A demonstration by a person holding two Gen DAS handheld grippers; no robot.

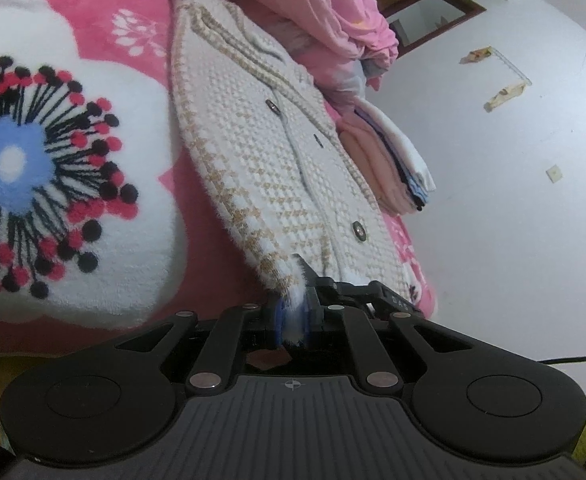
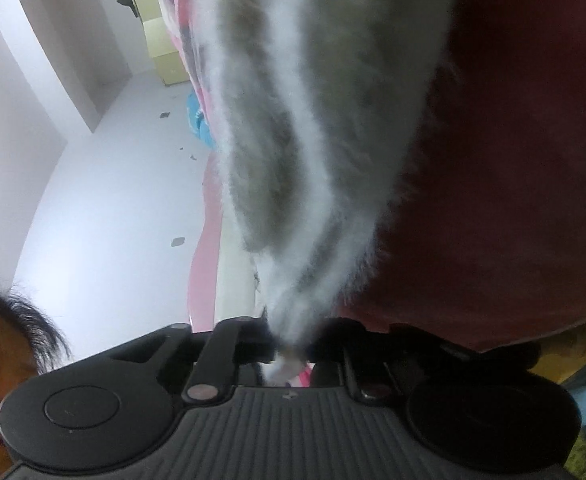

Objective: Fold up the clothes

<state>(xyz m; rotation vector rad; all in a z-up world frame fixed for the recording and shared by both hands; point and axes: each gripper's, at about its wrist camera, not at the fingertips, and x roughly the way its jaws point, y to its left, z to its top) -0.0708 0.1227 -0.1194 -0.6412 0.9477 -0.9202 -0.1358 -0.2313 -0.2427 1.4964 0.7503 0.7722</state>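
A white and tan knitted cardigan [image 1: 269,152] with dark buttons lies stretched along a pink floral blanket [image 1: 105,12]. My left gripper [image 1: 293,320] is shut on the cardigan's near hem corner, with fuzzy fabric bunched between the jaws. In the right wrist view the same fuzzy white and tan cardigan [image 2: 313,120] fills the middle, blurred and very close. My right gripper [image 2: 291,348] is shut on a twisted bunch of it. The dark red blanket [image 2: 513,160] lies to the right of it.
A folded stack of pink and white clothes [image 1: 389,164] sits beside the cardigan near the bed edge. A crumpled pink quilt [image 1: 333,8] lies behind. Pale floor [image 1: 513,220] with scraps of litter lies beyond. A person's head [image 2: 5,344] shows at lower left.
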